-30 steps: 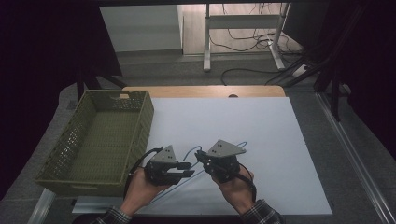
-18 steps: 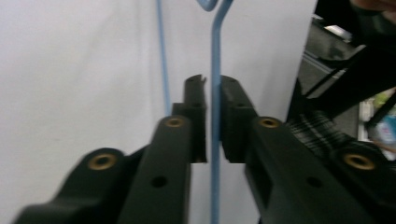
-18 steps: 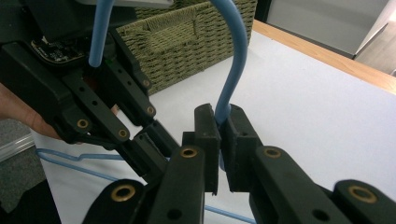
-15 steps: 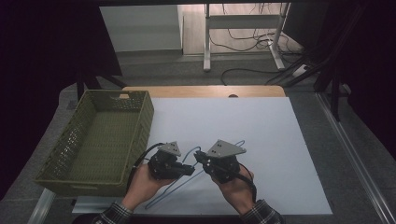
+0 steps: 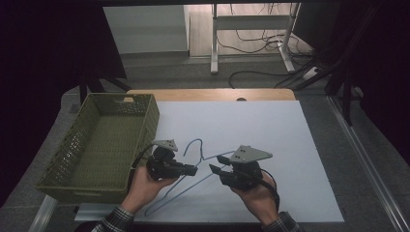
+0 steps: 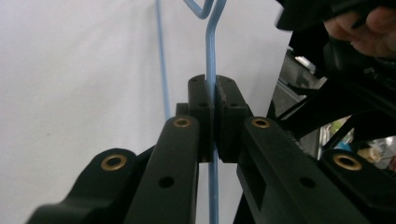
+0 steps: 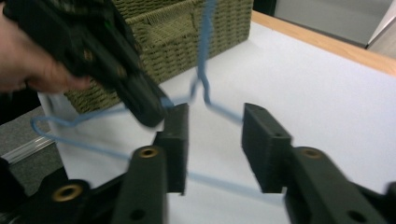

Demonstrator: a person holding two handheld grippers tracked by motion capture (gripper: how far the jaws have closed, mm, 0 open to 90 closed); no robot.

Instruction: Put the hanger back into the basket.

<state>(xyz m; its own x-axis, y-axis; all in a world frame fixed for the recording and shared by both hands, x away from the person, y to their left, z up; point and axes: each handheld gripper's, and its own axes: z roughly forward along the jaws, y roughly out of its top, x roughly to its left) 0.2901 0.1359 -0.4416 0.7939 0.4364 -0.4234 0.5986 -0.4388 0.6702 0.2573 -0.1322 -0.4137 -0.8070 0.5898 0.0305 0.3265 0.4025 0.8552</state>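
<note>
Room: dim workspace with a grey floor, cables and a frame's legs beyond the far edge.
Worktop point(image 5: 270, 125): wooden top covered by a white sheet, bare except for a basket and a hanger.
Basket point(image 5: 99, 140): green woven basket at the left of the sheet, nothing visible inside.
Hanger point(image 5: 192, 180): thin blue wire coat hanger near the front edge of the sheet, between the two hands and just right of the basket; its hook points away from the person.
Left claw point(image 6: 214, 100): jaws together, clamped on one wire of the hanger, which runs straight through between the pads.
Right claw point(image 7: 215, 140): jaws apart, having just been opening; the hanger's wires cross the gap between them, but neither pad presses on them, so this side appears to have let go.
Progress: the hanger looks taken over by the left hand alone, and it is not yet in the basket.
Left to do: likely carrying the hanger across to the basket and setting it down inside, judging by how close they are.
</note>
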